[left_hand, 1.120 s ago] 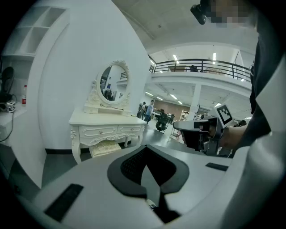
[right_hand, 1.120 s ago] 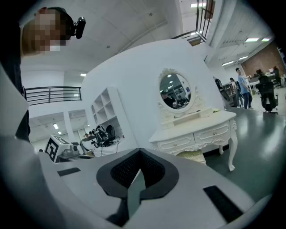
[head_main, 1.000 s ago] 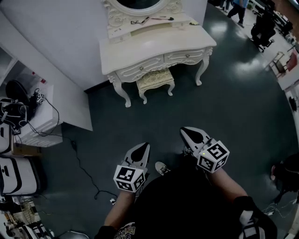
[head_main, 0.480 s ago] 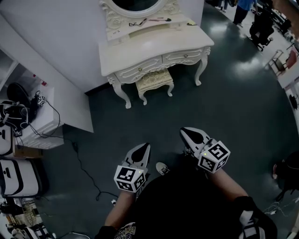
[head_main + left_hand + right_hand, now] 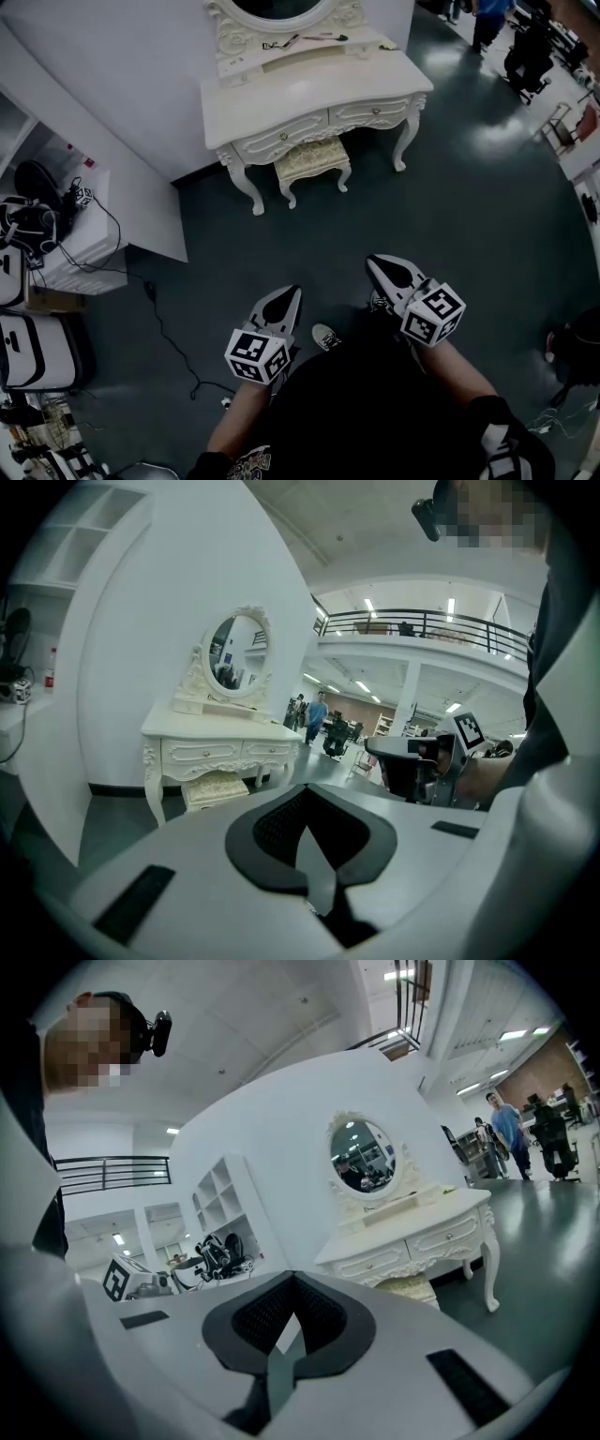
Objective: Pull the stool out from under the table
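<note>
A cream upholstered stool point(image 5: 313, 160) stands tucked under the white carved dressing table point(image 5: 309, 94), only its front half showing; the same stool point(image 5: 218, 787) point(image 5: 410, 1287) appears far off in both gripper views. My left gripper point(image 5: 292, 295) and right gripper point(image 5: 375, 263) hang close to my body, well short of the stool, both pointing towards it. Each is shut with nothing between its jaws.
An oval mirror point(image 5: 281, 11) tops the table against the white wall. A low white shelf point(image 5: 89, 246) with black gear and trailing cables point(image 5: 164, 328) stands at the left. People and chairs point(image 5: 525, 47) are at the far right. Dark floor lies between me and the table.
The view shifts slightly; both grippers stay in almost the same place and remain shut.
</note>
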{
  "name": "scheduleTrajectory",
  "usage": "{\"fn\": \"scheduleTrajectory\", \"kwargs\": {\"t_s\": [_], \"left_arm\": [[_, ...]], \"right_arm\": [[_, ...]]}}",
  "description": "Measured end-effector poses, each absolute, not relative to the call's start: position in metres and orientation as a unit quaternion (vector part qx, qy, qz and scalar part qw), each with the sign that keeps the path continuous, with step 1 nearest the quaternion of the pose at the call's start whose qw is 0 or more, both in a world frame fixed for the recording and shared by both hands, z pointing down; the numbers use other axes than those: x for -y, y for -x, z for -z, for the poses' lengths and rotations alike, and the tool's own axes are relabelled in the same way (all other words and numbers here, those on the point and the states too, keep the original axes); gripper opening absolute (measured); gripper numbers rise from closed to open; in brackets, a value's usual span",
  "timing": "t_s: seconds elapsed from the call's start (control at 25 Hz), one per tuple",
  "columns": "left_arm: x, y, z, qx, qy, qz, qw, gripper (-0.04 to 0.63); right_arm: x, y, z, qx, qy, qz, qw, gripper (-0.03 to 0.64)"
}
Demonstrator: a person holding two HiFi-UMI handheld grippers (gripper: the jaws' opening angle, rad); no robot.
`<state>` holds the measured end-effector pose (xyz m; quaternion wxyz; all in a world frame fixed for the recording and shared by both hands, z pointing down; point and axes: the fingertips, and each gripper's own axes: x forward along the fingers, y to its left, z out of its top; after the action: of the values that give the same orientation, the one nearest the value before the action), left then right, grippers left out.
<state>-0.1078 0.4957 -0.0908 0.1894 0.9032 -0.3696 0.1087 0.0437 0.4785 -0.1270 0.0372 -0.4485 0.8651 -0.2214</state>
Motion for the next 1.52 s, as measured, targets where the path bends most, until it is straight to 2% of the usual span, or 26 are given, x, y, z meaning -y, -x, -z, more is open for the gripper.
{"fn": "scheduleTrajectory", "kwargs": {"t_s": [0.84, 1.12, 1.52], "left_arm": [[-0.479, 0.161, 0.072, 0.412, -0.882, -0.106, 0.201, 0.008], [-0.450, 0.144, 0.069, 0.426, -0.876, -0.106, 0.199, 0.008], [-0.366, 0.107, 0.054, 0.458, -0.858, -0.102, 0.208, 0.008]], "right_arm": [[-0.451, -0.008, 0.122, -0.874, 0.433, 0.219, 0.014, 0.028], [-0.415, -0.036, 0.108, -0.871, 0.434, 0.231, 0.011, 0.028], [-0.305, -0.078, 0.081, -0.879, 0.411, 0.240, -0.007, 0.028]]}}
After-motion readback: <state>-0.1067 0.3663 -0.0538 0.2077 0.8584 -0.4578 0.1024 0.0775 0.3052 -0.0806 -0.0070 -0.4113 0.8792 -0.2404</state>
